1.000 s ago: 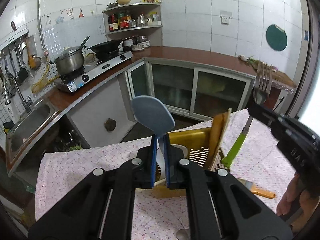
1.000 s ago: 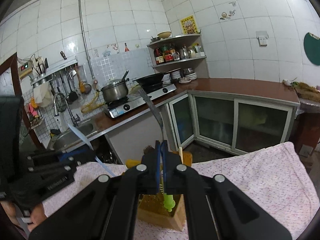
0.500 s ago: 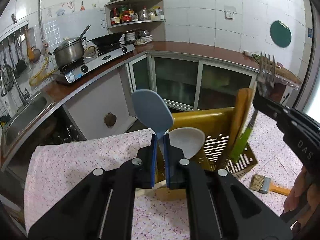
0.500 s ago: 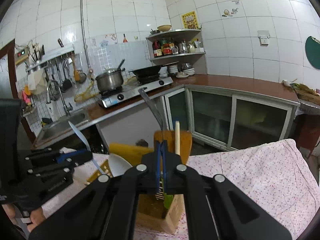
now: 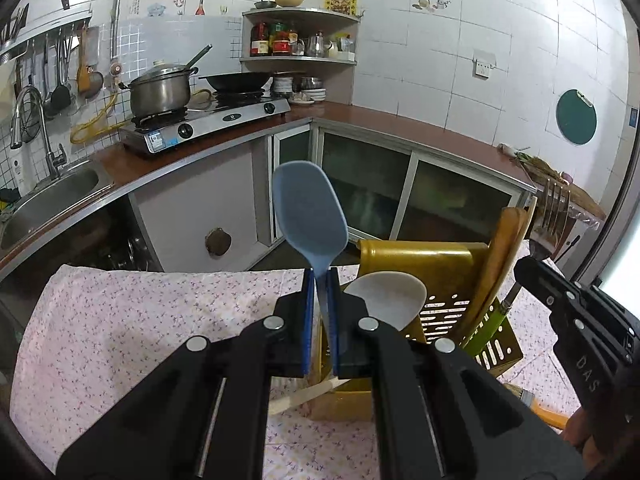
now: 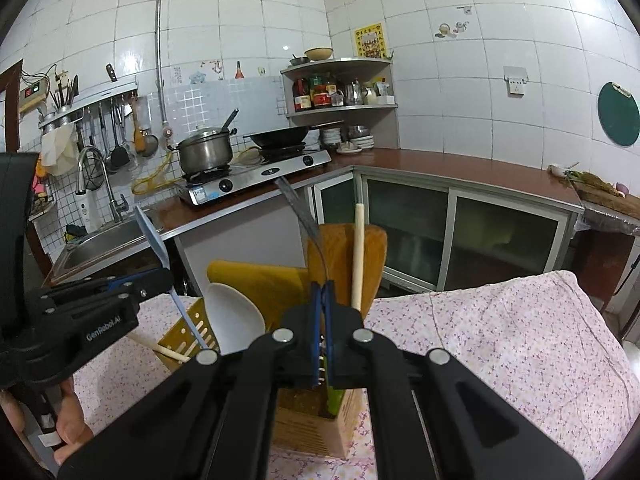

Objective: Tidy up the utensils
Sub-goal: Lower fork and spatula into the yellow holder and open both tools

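Left gripper (image 5: 320,320) clenched on blue spoon (image 5: 309,218), right gripper (image 6: 324,330) on fork (image 6: 298,210); both prob. light, stiff; grip handles mid-way.

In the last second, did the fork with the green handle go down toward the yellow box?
Yes. In the right wrist view the fork sits lower against the yellow holder, its green handle now down inside the wooden compartment.

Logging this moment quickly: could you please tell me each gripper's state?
Left gripper: closed on the blue spoon.
Right gripper: closed on the green-handled fork.
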Action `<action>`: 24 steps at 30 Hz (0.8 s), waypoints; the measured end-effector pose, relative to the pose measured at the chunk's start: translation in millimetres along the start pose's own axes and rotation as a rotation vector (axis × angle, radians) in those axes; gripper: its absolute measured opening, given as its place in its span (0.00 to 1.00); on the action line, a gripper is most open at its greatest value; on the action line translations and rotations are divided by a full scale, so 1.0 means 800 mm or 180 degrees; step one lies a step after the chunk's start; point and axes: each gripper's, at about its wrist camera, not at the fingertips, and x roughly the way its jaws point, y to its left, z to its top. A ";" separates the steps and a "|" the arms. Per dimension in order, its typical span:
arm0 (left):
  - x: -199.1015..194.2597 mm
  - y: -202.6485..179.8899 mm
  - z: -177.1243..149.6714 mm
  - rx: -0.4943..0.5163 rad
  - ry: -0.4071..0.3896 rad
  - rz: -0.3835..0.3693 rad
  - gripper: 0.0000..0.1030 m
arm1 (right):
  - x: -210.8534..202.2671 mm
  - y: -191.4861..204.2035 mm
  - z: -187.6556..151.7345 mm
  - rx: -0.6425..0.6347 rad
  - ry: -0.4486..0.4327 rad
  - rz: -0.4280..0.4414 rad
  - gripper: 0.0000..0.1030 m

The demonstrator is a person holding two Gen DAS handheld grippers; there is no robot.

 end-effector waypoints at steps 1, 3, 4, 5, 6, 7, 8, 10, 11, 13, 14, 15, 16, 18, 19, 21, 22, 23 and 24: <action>0.001 0.000 0.000 0.0006 -0.0004 0.0011 0.05 | 0.001 0.001 0.000 -0.0006 0.0009 0.0005 0.02; 0.003 0.000 0.000 0.0032 0.0006 0.0017 0.05 | 0.003 0.001 -0.002 0.0000 0.0058 0.0036 0.02; 0.003 0.001 0.001 0.0028 0.0013 0.0001 0.05 | 0.002 0.000 -0.002 0.0016 0.0053 0.0051 0.04; 0.003 0.002 0.001 0.0012 0.0028 -0.0027 0.05 | 0.001 -0.002 -0.001 0.0051 0.0062 0.0093 0.05; 0.002 0.003 0.002 -0.0001 0.0044 -0.0047 0.05 | 0.002 -0.003 0.000 0.0079 0.0102 0.0127 0.06; 0.002 0.005 0.002 -0.0022 0.0062 -0.0076 0.05 | 0.000 -0.006 0.002 0.0114 0.0117 0.0176 0.06; 0.000 0.006 0.003 -0.0040 0.0057 -0.0087 0.05 | -0.003 -0.008 0.003 0.0133 0.0109 0.0201 0.06; -0.005 0.008 0.005 -0.0060 0.0070 -0.0092 0.12 | -0.008 -0.013 0.006 0.0169 0.0130 0.0239 0.06; -0.008 0.009 0.006 -0.0083 0.0080 -0.0119 0.23 | -0.009 -0.016 0.007 0.0191 0.0140 0.0263 0.06; -0.016 0.011 0.009 -0.0127 0.0068 -0.0145 0.43 | -0.015 -0.020 0.010 0.0224 0.0143 0.0316 0.19; -0.022 0.011 0.010 -0.0144 0.0037 -0.0144 0.51 | -0.019 -0.022 0.010 0.0238 0.0139 0.0313 0.27; -0.026 0.011 0.012 -0.0153 0.0014 -0.0127 0.52 | -0.022 -0.024 0.010 0.0248 0.0138 0.0321 0.39; -0.031 0.012 0.014 -0.0165 0.0007 -0.0120 0.52 | -0.024 -0.025 0.011 0.0248 0.0142 0.0316 0.40; -0.040 0.016 0.017 -0.0208 0.0021 -0.0133 0.52 | -0.031 -0.028 0.010 0.0248 0.0142 0.0313 0.40; -0.048 0.020 0.019 -0.0231 0.0009 -0.0105 0.52 | -0.035 -0.030 0.010 0.0245 0.0138 0.0309 0.40; -0.066 0.029 0.020 -0.0232 -0.0045 -0.0068 0.53 | -0.042 -0.033 0.009 0.0235 0.0144 0.0285 0.40; -0.075 0.033 0.020 -0.0233 -0.0060 -0.0030 0.55 | -0.047 -0.035 0.007 0.0221 0.0136 0.0250 0.40; -0.084 0.037 0.018 -0.0229 -0.0088 0.0020 0.58 | -0.053 -0.035 0.006 0.0204 0.0136 0.0206 0.40; -0.093 0.040 0.015 -0.0220 -0.0121 0.0090 0.66 | -0.058 -0.036 0.005 0.0196 0.0133 0.0191 0.40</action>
